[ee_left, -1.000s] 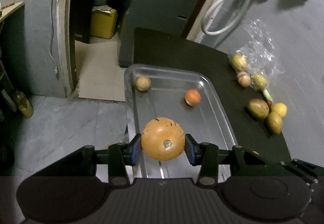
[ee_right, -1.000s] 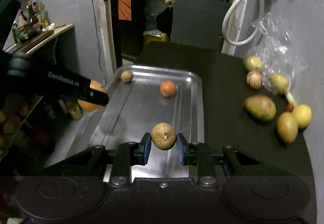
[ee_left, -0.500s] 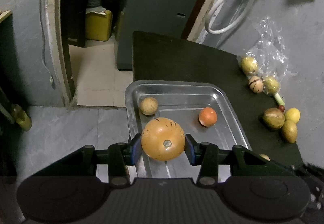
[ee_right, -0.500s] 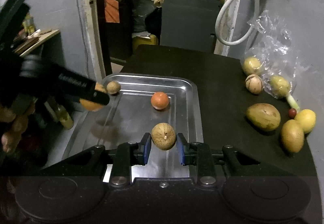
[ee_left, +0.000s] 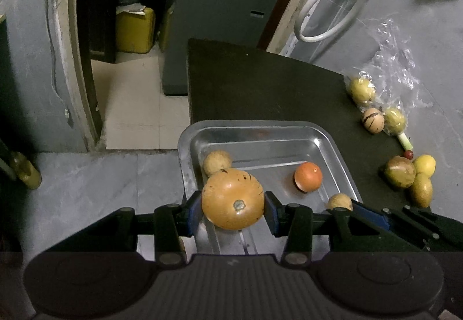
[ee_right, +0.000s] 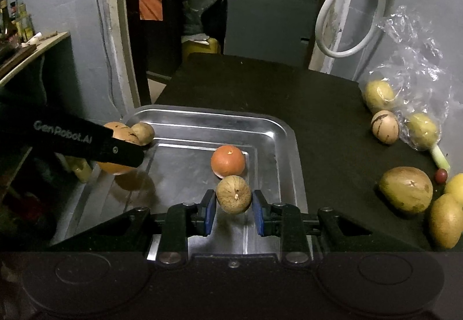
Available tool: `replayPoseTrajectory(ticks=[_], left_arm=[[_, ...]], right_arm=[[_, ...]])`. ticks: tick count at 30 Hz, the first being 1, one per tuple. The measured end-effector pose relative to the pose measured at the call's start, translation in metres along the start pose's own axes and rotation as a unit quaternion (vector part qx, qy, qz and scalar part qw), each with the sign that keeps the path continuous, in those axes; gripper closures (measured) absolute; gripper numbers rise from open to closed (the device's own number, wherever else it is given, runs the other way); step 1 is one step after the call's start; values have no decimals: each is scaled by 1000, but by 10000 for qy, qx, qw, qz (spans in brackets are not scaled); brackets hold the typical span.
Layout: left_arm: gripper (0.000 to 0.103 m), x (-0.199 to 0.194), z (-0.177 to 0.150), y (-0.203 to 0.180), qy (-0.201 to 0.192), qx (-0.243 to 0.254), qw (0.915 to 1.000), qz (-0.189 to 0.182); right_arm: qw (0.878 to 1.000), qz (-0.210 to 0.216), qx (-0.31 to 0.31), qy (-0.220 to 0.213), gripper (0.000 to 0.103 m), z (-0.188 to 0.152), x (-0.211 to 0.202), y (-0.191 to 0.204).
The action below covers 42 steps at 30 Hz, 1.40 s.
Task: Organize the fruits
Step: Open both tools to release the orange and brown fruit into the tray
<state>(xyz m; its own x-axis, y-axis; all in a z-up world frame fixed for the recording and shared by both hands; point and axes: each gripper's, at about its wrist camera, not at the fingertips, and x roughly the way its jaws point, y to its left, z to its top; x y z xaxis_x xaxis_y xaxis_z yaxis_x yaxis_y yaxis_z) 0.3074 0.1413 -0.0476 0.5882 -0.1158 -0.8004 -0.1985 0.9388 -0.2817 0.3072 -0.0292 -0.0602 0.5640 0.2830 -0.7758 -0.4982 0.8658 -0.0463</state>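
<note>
We're looking down over the shiny rectangular metal tray (ee_left: 332, 143) on the dark desk (ee_left: 260, 88), and the left gripper (ee_left: 233, 208) has its jaws clamped on a large round orange fruit with dark specks (ee_left: 233, 198), held above the tray's left side. From the right camera we see that same fruit hanging over the tray's left rim with its shadow on the metal below. The right gripper (ee_right: 233, 208) has its jaws closed on a small round tan fruit with a stem dimple (ee_right: 233, 194), held above the tray's near half; in the left view it peeks out at the tray's right edge. In the tray we've got a small reddish-orange round fruit (ee_right: 228, 161) near the middle and a small beige round fruit (ee_right: 143, 132) in the far left corner. Out on the desk to the right, a crumpled clear plastic bag (ee_right: 416, 59) lies against the wall with two yellow-green fruits (ee_right: 379, 94) and a striped tan ball-shaped fruit (ee_right: 385, 127) beside it, and nearer us a brownish-green oval fruit (ee_right: 406, 189) sits beside a tiny red berry (ee_right: 441, 174) and yellow fruits.
</note>
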Motion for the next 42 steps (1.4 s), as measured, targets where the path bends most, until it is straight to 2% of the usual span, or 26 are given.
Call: replayPoseTrajectory(ticks=[10,13,16,19,21,24,26,29,34,42], left_arm=[[54,-1,-1,-8,35,86,9999,124],[45,-3,-1,-6,87,-12,10000,0],[34,-11,-4,-5,-3,-83,10000,-34],[28,-20,-7,-6,-87,-138,9999,-42],[23,-27,-10,-8,-143,-179,9997,-22],[16,-38,-16,-10,-173,-228,9996,-75],[7,-48,-23,-10,-161,-269,9993,-203],[1,-66,-38,-11,-220,-219,9992,-234],[1,-87,-60,-22,33,48,9996,-274],[1,-111,-85,-46,110,698,9969,-348]], right_arm=[[9993,-64,-349,100,74,1,14,7],[9995,-84,-271,98,71,-1,11,5],[9998,-121,-144,49,58,-5,1,2],[9999,-135,47,-11,44,-14,-15,-4],[9997,-150,169,-79,31,-22,-29,-8],[9993,-199,293,-147,21,-37,-53,-14],[9988,-238,362,-222,16,-46,-70,-18],[9981,-239,460,-341,5,-59,-97,-20],[9974,-252,441,-513,1,-72,-128,-17],[9945,-460,599,-727,1,-90,-154,-19]])
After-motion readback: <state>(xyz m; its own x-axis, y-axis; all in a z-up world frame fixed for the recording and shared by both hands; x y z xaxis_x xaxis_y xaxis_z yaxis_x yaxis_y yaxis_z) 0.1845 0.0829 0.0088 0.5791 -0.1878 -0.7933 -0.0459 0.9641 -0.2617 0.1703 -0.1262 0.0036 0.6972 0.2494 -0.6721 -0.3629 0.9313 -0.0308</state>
